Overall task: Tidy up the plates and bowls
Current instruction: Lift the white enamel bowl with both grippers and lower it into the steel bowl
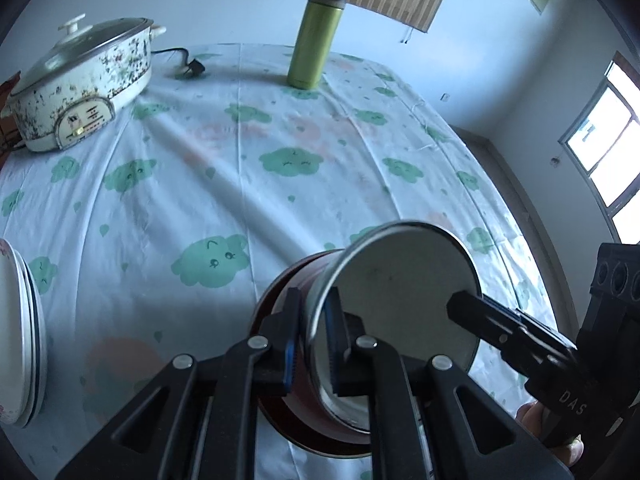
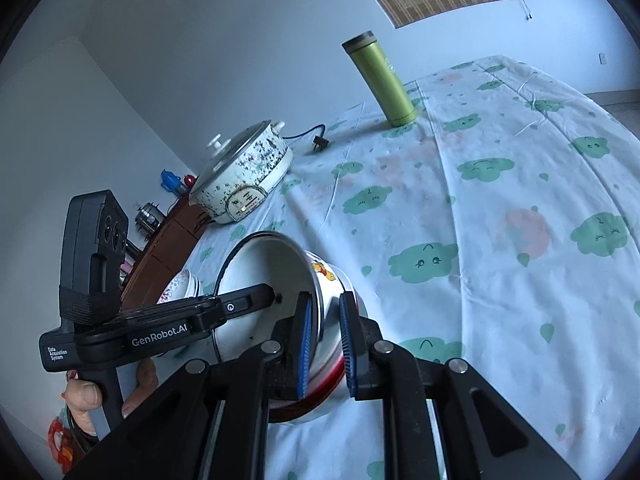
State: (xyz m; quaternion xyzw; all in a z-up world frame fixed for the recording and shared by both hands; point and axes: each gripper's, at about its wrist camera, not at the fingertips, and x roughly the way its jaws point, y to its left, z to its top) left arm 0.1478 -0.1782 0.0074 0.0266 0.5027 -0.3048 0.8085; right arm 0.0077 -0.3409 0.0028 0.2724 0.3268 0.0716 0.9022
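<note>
A white enamel bowl [image 1: 400,280] with a steel rim, a cartoon print and a red base is held tilted just over the tablecloth, between both grippers. My left gripper [image 1: 317,336] is shut on the bowl's left rim, one pad inside and one outside. My right gripper [image 2: 326,340] is shut on the opposite wall of the same bowl [image 2: 264,268]. The right gripper's fingers [image 1: 480,318] reach into the bowl from the right in the left wrist view. A stack of white plates [image 1: 22,340] stands at the table's left edge; it shows as a floral-rimmed pile [image 2: 182,284] behind the bowl.
A speckled electric pot [image 1: 80,84] with a glass lid sits at the far left, its loose plug [image 1: 194,66] beside it. A green flask [image 1: 314,42] stands at the far edge. The cloud-print tablecloth [image 1: 240,184] covers the table. A person's hand [image 2: 86,400] grips the left handle.
</note>
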